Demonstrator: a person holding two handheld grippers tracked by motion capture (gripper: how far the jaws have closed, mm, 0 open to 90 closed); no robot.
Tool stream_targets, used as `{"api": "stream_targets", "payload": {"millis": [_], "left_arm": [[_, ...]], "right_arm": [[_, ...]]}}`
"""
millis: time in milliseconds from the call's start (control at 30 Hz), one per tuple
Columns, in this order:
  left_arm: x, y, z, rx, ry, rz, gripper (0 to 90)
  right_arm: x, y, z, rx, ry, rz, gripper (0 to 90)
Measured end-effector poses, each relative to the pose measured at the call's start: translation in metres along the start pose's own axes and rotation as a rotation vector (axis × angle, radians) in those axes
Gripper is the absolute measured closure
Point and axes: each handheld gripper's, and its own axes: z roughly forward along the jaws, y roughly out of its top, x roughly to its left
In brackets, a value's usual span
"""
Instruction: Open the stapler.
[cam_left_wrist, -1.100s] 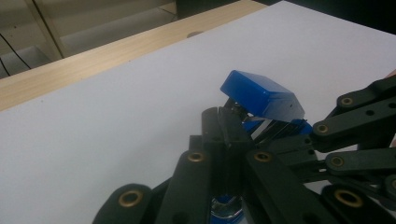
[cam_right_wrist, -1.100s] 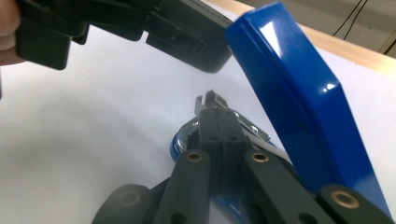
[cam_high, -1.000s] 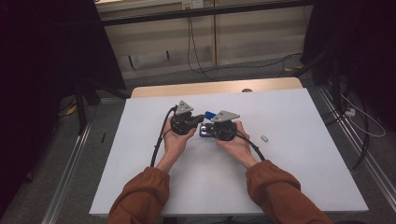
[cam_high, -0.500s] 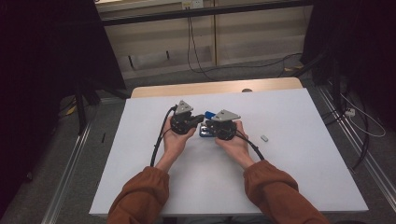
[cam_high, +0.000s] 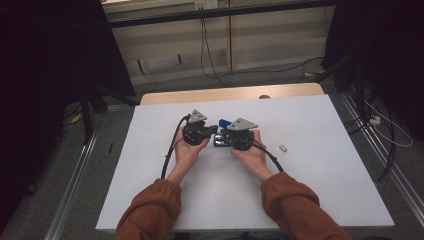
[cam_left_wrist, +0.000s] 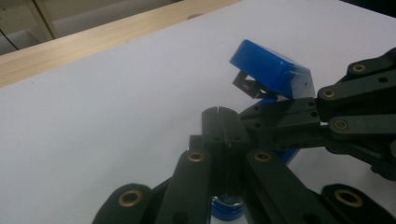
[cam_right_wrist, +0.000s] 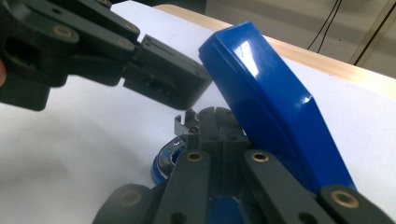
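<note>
blue plastic marks the stapler (cam_high: 223, 123) at the middle of the white table (cam_high: 150, 150), caught between the two grippers. against half a second ago very little has changed: both hands sit in the same spot near the table's centre, and the blue top of the stapler shows at the same place between the grey plates; the small grey piece (cam_high: 283, 148) to the right has not shifted either.

the stapler's lid is swung up. in the right gripper view (cam_right_wrist: 275, 116) it rises from near right to far left, tilted steeply, with its metal staple channel (cam_right_wrist: 180, 127) bare beneath. in the left gripper view the lid (cam_left_wrist: 271, 70) points left and away, its open end lifted off the base. from the high view its long axis seems to run left to right between the grippers, though most of it is hidden.

the left gripper (cam_high: 212, 131) has its jaws pressed together on the stapler's low blue base, as the left gripper view (cam_left_wrist: 219, 112) shows. the right gripper (cam_high: 223, 135) is likewise clamped on the stapler, jaws meeting under the raised lid (cam_right_wrist: 215, 112). both hands lie palm inward, forearms in rust-coloured sleeves (cam_high: 150, 210) coming from the near edge and angling toward each other, with the jaws facing one another and nearly touching.
</note>
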Motion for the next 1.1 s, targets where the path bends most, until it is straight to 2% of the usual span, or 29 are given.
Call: {"api": "stream_targets", "payload": {"millis": [267,367,500,533,667,767,1100], "left_arm": [[0.0001,-0.0025,0.0038,0.019,-0.008,0.008,90.0],[0.0018,-0.0046,0.0051,0.017,-0.019,-0.002,90.0],[0.0008,-0.0041,0.0057,0.021,-0.009,-0.006,90.0],[0.0007,-0.0038,0.0056,0.025,-0.007,0.005,90.0],[0.0008,-0.0053,0.0058,0.018,-0.015,0.014,90.0],[-0.0002,-0.0054,0.0059,0.019,-0.004,0.020,90.0],[0.0001,-0.0068,0.0061,0.011,-0.009,0.010,90.0]], "right_arm": [[-0.0007,0.0008,-0.0012,-0.003,-0.003,-0.002,90.0],[-0.0006,0.0008,-0.0013,-0.002,-0.003,-0.003,90.0],[-0.0007,0.0009,-0.0014,-0.003,-0.004,-0.007,90.0],[-0.0006,0.0010,-0.0013,-0.003,-0.005,-0.008,90.0],[-0.0005,0.0016,-0.0027,-0.001,-0.004,-0.009,90.0],[-0.0004,0.0025,-0.0035,-0.008,-0.015,-0.011,90.0],[0.0004,0.0033,-0.0041,-0.011,-0.020,-0.016,90.0]]}}
